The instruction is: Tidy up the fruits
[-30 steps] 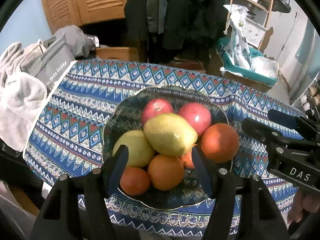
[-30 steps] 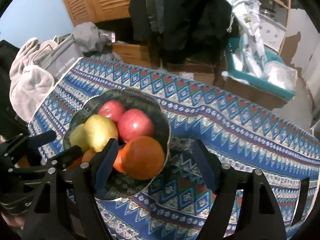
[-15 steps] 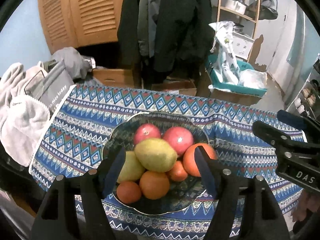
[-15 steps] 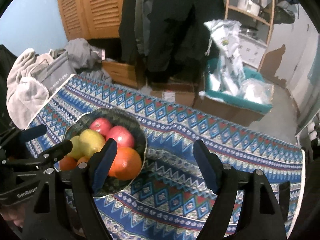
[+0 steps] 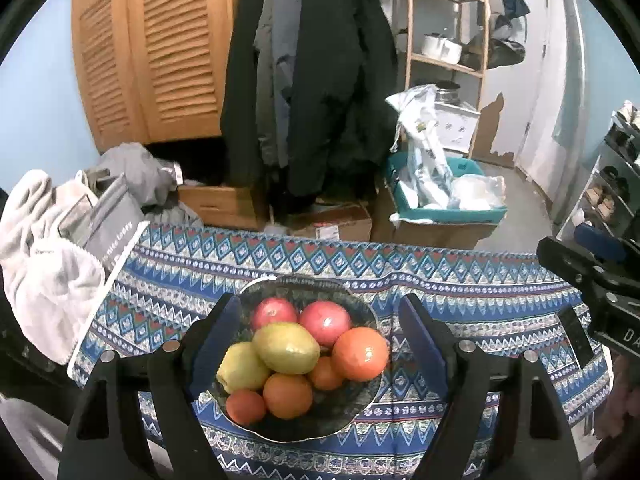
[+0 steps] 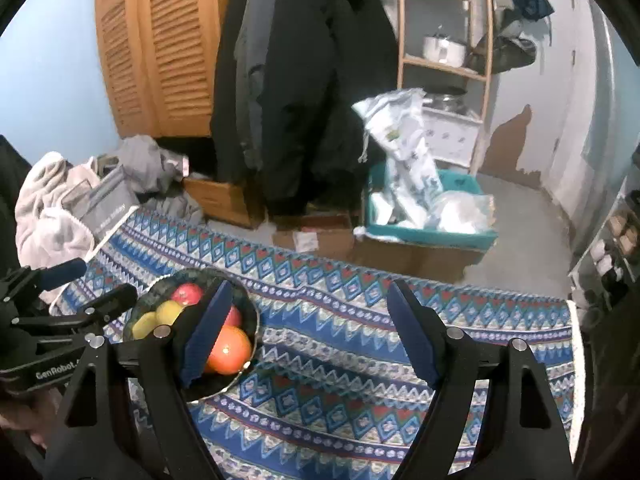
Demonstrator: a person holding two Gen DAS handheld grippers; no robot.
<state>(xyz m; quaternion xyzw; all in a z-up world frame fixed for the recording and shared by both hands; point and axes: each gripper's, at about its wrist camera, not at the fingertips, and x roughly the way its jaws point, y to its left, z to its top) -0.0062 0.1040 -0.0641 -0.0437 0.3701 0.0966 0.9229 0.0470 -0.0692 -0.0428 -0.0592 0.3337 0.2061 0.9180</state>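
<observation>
Judging by how things lie, the task looks done or close to it — every fruit in sight sits in the bowl (image 5: 362, 396), and nothing loose shows on the patterned surface (image 5: 460, 300) around it. Going left to right in the left wrist view: the left gripper (image 5: 320, 336) hangs above the near side of the bowl, its fingers (image 5: 218, 336) spread and opening wider, with nothing pinched; the fruit seen between them lies well below, in the bowl. Inside, a small orange (image 5: 245, 406) and a pear (image 5: 242, 366) sit at the left, a second pear (image 5: 287, 347) rides on top of the pile, and a mid-sized orange (image 5: 288, 395) lies in front of it. Two red apples (image 5: 325, 322) fill the back, a small orange (image 5: 325, 373) is tucked low in the middle, and a big orange (image 5: 360, 353) rests against the right rim. The heap is crowded, so a top pear could roll if nudged. Further right, the right gripper (image 6: 308, 328) hangs over bare cloth beside the bowl — its fingers (image 6: 412, 332) are spread too and hold nothing. Off the surface, behind it on the floor, a teal bin (image 5: 448, 212) holds plastic bags; no fruit shows in it. What may be left is only a tidier arrangement, if any is wanted.
</observation>
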